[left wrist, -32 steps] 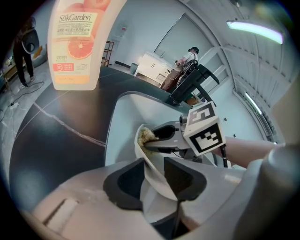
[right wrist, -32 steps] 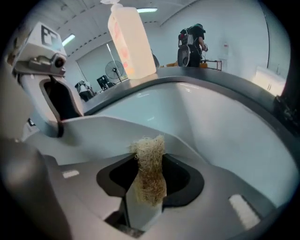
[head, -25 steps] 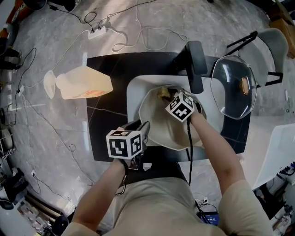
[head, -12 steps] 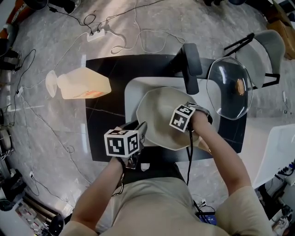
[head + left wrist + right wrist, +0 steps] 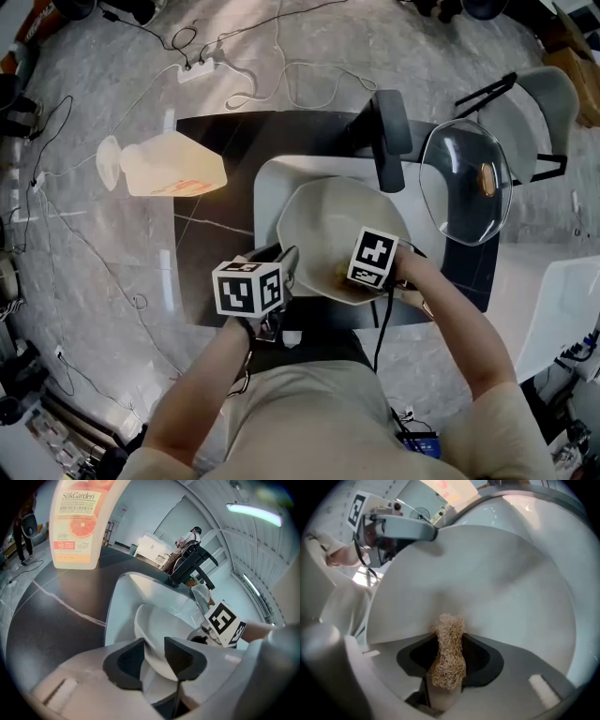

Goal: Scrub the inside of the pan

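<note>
A cream pan (image 5: 323,220) with a black handle (image 5: 390,141) lies in a white basin (image 5: 267,183). My left gripper (image 5: 286,267) is at the pan's near-left rim; in the left gripper view its pads (image 5: 129,660) sit on either side of the rim (image 5: 147,641), shut on it. My right gripper (image 5: 354,277) is inside the pan at its near side. It is shut on a tan fibre scrubber (image 5: 449,651), whose tip touches the pan's inner wall (image 5: 497,573). The scrubber (image 5: 342,275) shows just left of the marker cube.
An orange detergent bottle (image 5: 173,167) lies on the black table (image 5: 216,253) to the left. A glass lid (image 5: 469,178) rests at the right of the basin. A chair (image 5: 539,103) stands at the far right. Cables trail over the marble floor (image 5: 94,262).
My right gripper has swept with the scrubber from the pan's far side near the handle across to the near side. The left gripper has kept its hold on the rim.
</note>
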`<state>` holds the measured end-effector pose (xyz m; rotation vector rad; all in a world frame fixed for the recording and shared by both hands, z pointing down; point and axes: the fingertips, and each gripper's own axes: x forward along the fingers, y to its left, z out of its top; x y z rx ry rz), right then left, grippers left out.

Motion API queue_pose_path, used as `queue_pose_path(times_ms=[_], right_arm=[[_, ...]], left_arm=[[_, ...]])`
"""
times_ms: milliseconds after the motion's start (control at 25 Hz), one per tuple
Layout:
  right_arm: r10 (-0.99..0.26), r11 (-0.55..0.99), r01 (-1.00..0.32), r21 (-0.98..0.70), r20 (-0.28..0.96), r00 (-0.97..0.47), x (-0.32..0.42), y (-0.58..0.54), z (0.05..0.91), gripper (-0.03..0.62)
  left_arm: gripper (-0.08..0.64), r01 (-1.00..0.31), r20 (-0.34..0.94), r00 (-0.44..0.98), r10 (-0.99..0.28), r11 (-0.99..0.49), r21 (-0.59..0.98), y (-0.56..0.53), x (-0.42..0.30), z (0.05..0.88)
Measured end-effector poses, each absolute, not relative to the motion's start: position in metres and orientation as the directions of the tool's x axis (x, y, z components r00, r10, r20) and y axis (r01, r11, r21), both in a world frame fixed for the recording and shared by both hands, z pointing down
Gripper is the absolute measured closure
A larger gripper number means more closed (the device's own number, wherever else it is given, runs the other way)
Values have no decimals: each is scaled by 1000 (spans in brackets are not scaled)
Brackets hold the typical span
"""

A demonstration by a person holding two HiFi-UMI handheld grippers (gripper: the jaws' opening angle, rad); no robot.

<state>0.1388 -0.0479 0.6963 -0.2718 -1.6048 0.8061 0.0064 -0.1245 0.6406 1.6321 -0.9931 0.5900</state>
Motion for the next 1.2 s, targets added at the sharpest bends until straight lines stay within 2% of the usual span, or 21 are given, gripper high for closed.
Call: queue_pose_path(times_ms=[120,320,640,800,920,1080,1200], right_arm=[[579,714,-225,-663,740,-342,103,-48,694,434],[490,748,-229,-623,751,-442,66,-72,704,431],[231,831,-332,-446,820,-524,48,-132,735,430],[93,844,-435,-315,884,-458,68,-163,756,430],[44,844,-483,-233,928,-371,91,-177,766,430],[67,832,-525,-182,971,-230,135,-178,775,431],[138,861,-484,-158,987,-77,172,-166,776,433]], left_arm=[[416,-843,793,526,-308,-65,534,-125,7,640],[417,-845,795,521,-311,-59,531,-124,7,640],[417,-847,795,518,-315,-61,528,-125,6,640],[417,-848,795,517,-316,-65,526,-125,6,640],[417,-854,799,507,-323,-66,515,-126,6,640],[417,-854,799,507,-322,-66,515,-125,6,640],[417,-854,800,509,-319,-70,515,-125,6,640]])
